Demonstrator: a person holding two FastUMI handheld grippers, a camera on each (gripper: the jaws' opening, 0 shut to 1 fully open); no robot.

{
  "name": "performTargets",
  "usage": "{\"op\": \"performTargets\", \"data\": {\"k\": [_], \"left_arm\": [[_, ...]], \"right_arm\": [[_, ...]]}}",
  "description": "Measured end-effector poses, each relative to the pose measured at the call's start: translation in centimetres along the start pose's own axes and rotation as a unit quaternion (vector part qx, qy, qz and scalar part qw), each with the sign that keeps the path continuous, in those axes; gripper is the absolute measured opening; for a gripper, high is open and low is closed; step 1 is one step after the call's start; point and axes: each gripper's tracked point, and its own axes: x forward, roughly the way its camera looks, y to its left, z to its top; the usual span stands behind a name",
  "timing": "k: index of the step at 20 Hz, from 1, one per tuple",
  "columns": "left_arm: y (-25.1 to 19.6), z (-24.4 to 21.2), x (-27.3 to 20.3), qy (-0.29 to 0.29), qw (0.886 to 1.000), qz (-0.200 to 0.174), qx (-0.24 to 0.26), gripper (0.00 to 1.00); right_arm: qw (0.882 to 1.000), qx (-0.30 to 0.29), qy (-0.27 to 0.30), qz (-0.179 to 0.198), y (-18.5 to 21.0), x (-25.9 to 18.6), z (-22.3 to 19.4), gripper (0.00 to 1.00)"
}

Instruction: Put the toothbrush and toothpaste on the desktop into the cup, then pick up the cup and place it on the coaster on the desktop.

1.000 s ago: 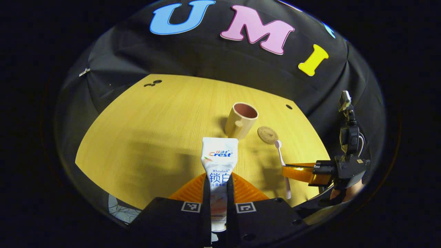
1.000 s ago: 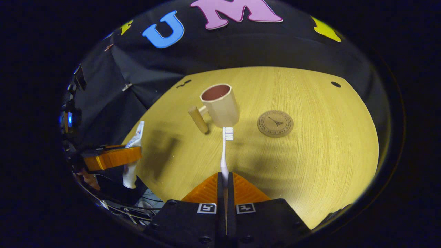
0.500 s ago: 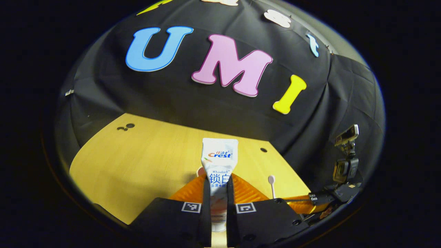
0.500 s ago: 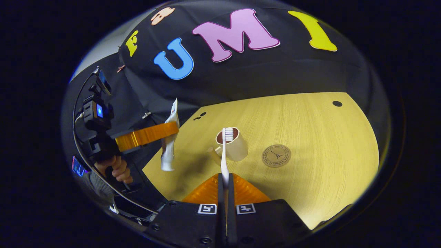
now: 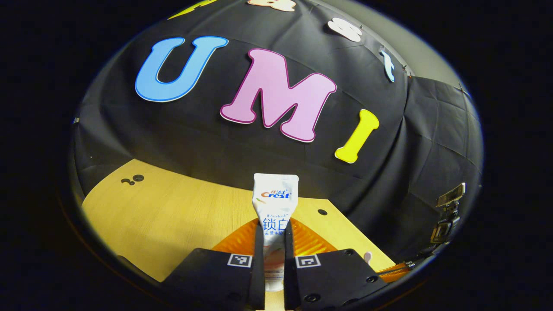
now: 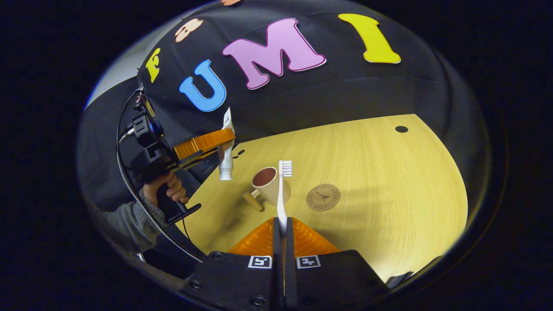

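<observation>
My left gripper (image 5: 274, 242) is shut on a white toothpaste tube (image 5: 275, 203), which stands upright between its fingers. In the right gripper view that left gripper (image 6: 205, 144) hangs high above the table with the toothpaste tube (image 6: 225, 151) cap down, up and left of the beige cup (image 6: 268, 186). My right gripper (image 6: 281, 235) is shut on a white toothbrush (image 6: 283, 190), bristles up, held in front of the cup. The round brown coaster (image 6: 323, 197) lies on the wooden desktop (image 6: 389, 181) right of the cup. The toothbrush head (image 5: 367, 257) peeks in at the lower right of the left gripper view.
A person's hand (image 6: 166, 192) and grey sleeve (image 6: 125, 224) hold the left gripper's handle. The desktop (image 5: 173, 216) has small holes near its back edge (image 6: 401, 129). The cup's handle (image 6: 252, 201) points toward the near left. The booth's black cloth wall rises behind.
Both grippers have risen and tilted up with their loads. The left gripper carried the toothpaste higher and toward the cup; the cup dropped out of the left gripper view.
</observation>
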Motion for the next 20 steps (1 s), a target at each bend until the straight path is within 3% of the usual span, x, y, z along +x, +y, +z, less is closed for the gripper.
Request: {"op": "performTargets", "data": {"k": [11, 20], "left_arm": [[3.8, -5.1, 7.0, 0.018, 1.0, 0.024, -0.003, 0.22], [4.9, -8.1, 7.6, 0.04, 0.998, 0.045, 0.013, 0.22]], "right_arm": [[0.998, 0.024, -0.006, -0.058, -4.7, -2.5, -0.2, 0.06], [0.997, 0.033, -0.006, -0.071, -5.3, -2.7, -0.4, 0.06]]}}
